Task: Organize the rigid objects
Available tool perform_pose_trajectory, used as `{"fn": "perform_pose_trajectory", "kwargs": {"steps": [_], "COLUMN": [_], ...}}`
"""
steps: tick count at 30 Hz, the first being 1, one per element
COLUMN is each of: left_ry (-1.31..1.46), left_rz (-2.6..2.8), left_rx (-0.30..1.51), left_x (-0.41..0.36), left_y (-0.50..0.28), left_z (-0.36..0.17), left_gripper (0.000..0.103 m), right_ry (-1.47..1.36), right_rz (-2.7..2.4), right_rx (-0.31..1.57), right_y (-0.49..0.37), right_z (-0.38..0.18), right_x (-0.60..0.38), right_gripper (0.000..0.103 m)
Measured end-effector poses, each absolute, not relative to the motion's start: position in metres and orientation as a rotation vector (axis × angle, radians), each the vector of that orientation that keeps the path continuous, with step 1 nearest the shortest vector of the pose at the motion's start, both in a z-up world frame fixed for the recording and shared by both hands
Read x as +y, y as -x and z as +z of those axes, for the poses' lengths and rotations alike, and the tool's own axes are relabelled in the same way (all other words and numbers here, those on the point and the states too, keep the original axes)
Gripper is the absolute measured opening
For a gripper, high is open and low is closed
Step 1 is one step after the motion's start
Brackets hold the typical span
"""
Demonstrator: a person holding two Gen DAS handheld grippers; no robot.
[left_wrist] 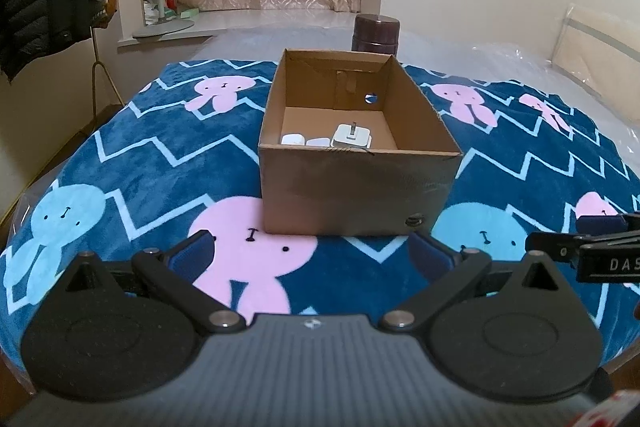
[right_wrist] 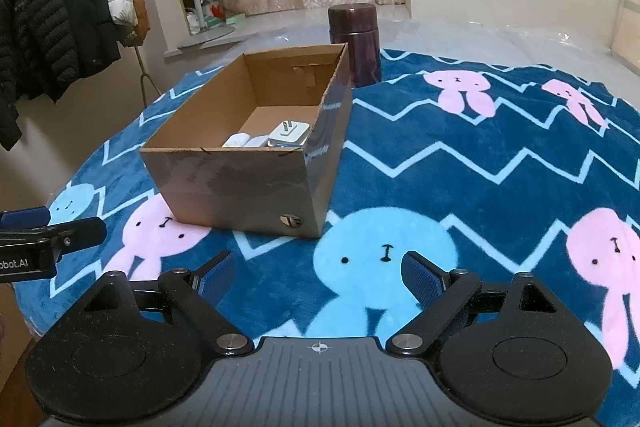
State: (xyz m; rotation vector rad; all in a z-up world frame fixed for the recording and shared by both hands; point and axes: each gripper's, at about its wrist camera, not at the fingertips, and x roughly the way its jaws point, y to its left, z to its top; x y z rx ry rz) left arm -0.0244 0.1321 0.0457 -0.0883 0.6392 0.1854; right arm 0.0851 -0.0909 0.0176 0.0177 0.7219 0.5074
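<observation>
An open cardboard box (left_wrist: 356, 187) (right_wrist: 240, 183) stands on a blue rabbit-print blanket (left_wrist: 132, 155) (right_wrist: 460, 155). Inside it, against the near wall, lie a white plug adapter (left_wrist: 352, 137) (right_wrist: 289, 134) with its prongs up and two smaller white pieces (left_wrist: 294, 139) (right_wrist: 238, 140). My left gripper (left_wrist: 312, 245) hovers just in front of the box, open and holding nothing. My right gripper (right_wrist: 318, 267) is open and holds nothing, near the box's right front corner. Each gripper shows at the edge of the other's view.
A dark maroon flask (left_wrist: 376, 31) (right_wrist: 355, 45) stands upright behind the box. Clear plastic sheeting (left_wrist: 560, 55) covers the surface beyond the blanket. Jackets on a rack (right_wrist: 60, 23) hang at the left; a fan stand and curtains lie beyond.
</observation>
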Motion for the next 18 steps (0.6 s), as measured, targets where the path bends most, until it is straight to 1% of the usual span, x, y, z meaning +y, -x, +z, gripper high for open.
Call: {"fn": "perform_pose_trajectory", "kwargs": {"steps": [18], "left_ry": [0.077], "left_rz": [0.176], "left_rx": [0.654], "left_x": [0.127], "left_y": [0.023], "left_z": [0.034], "left_gripper": [0.102], "right_ry": [0.008], "right_rz": [0.496], "right_rx": [0.745], "right_y": [-0.088], "right_z": [0.009], "right_x": [-0.087], "right_gripper": [0.087]}}
